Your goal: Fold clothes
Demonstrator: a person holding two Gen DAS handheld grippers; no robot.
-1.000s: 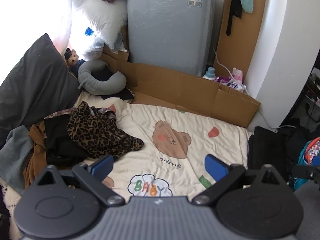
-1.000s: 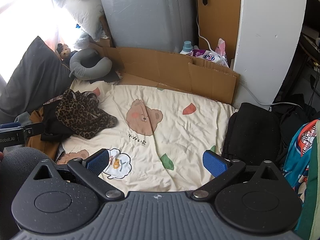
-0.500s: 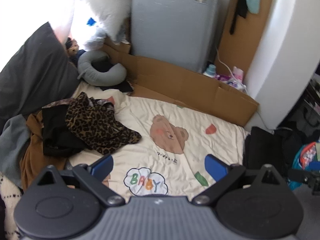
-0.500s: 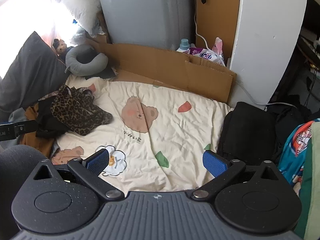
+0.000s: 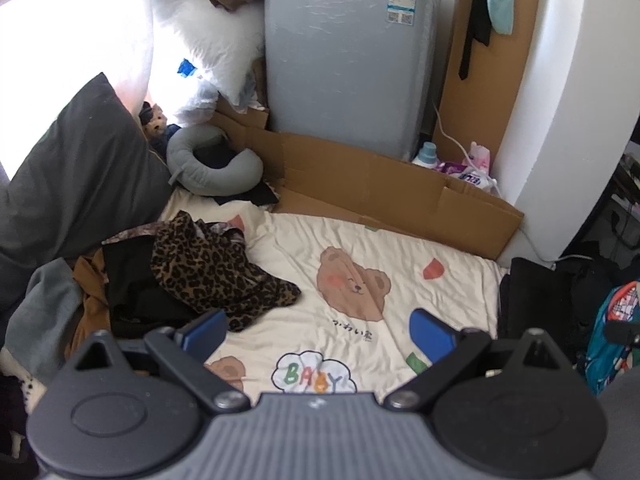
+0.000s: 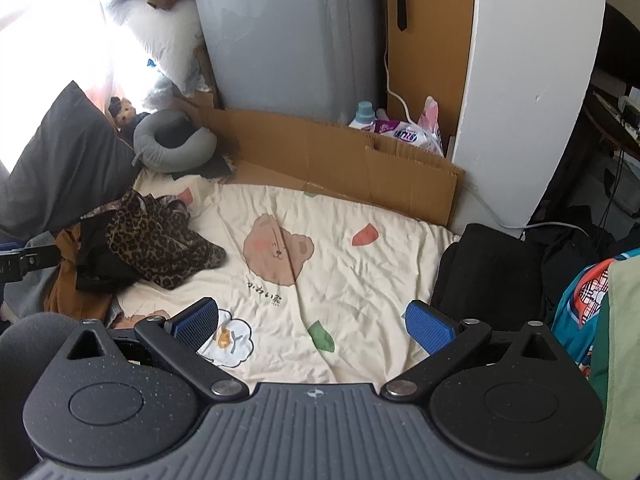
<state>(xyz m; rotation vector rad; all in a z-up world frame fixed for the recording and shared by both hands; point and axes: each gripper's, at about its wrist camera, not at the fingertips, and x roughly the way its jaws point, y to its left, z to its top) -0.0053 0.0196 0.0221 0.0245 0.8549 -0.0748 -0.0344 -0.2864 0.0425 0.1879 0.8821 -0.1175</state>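
My left gripper (image 5: pixel 318 330) hangs above the cream bear-print blanket (image 5: pixel 384 240) with its blue pads (image 5: pixel 206 330) spread wide and nothing between them. My right gripper (image 6: pixel 314 322) is the same: jaws fully apart, empty, poised over the near part of the blanket (image 6: pixel 360 280).

The clothes I am here for sit in a heap at the blanket's left edge. On top is a leopard-print garment (image 5: pixel 212 268), crumpled, one end trailing out toward the bear's face printed on the blanket. Under and to the left of it lies a black garment (image 5: pixel 132 280), then a brown one (image 5: pixel 90 300) and a grey one (image 5: pixel 44 304) at the outer edge. From the right wrist the same leopard-print garment (image 6: pixel 156 240) shows well left of my right gripper, with the black (image 6: pixel 96 256) and brown (image 6: pixel 68 288) pieces beside it. My left pad appears close to the leopard fabric's near edge, though I cannot tell whether it touches it.

Off the blanket's right edge lies a folded black item (image 6: pixel 488 272), possibly clothing; it is too dark to make out. Behind the blanket stands flattened cardboard (image 5: pixel 380 184), a grey neck pillow (image 5: pixel 212 168) and a dark pillow (image 5: pixel 76 168) at the left.
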